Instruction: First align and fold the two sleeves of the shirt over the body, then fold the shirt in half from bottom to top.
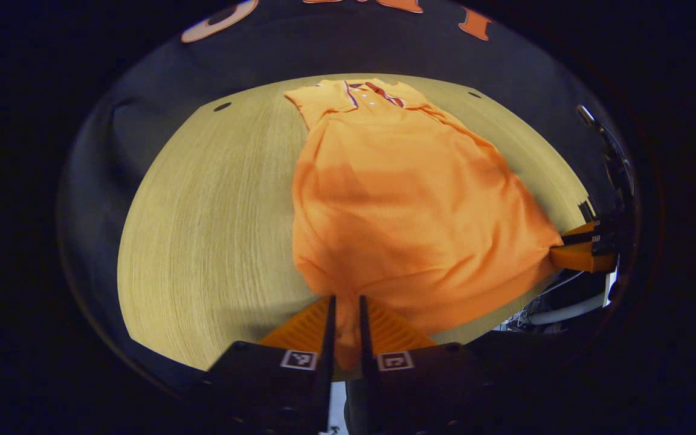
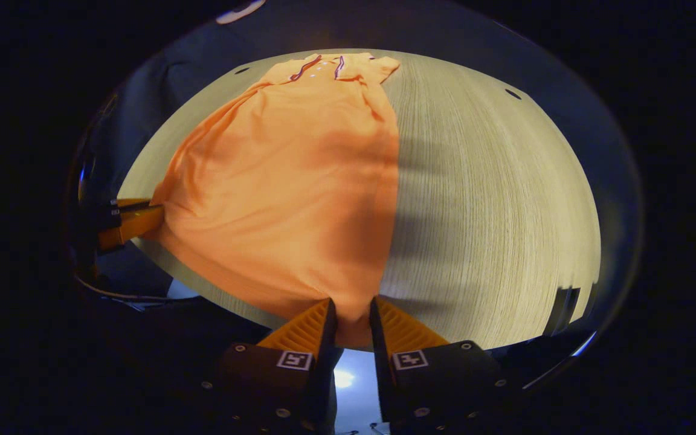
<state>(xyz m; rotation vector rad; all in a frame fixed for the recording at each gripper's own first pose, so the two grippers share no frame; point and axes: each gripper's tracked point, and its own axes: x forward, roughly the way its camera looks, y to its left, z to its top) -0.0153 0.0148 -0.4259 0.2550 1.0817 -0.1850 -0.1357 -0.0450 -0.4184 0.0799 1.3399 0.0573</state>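
Observation:
An orange polo shirt (image 1: 396, 199) lies lengthwise on the light wooden table (image 1: 203, 229), collar at the far end, both sleeves folded in over the body. My left gripper (image 1: 347, 302) is shut on one bottom corner of the hem, which bunches between its fingers. In the right gripper view the same shirt (image 2: 287, 181) stretches away from my right gripper (image 2: 353, 305), which is shut on the other bottom corner. The hem is lifted and pulled taut between the two grippers. The right gripper (image 1: 556, 251) shows at the right edge of the left gripper view; the left gripper (image 2: 157, 211) shows at the left of the right gripper view.
The table (image 2: 493, 199) extends bare beside the shirt, with small dark holes (image 1: 222, 106) near its far corners. The black booth wall (image 1: 336, 42) rises behind the far edge. Cables (image 1: 556, 314) hang below the near table edge at the right.

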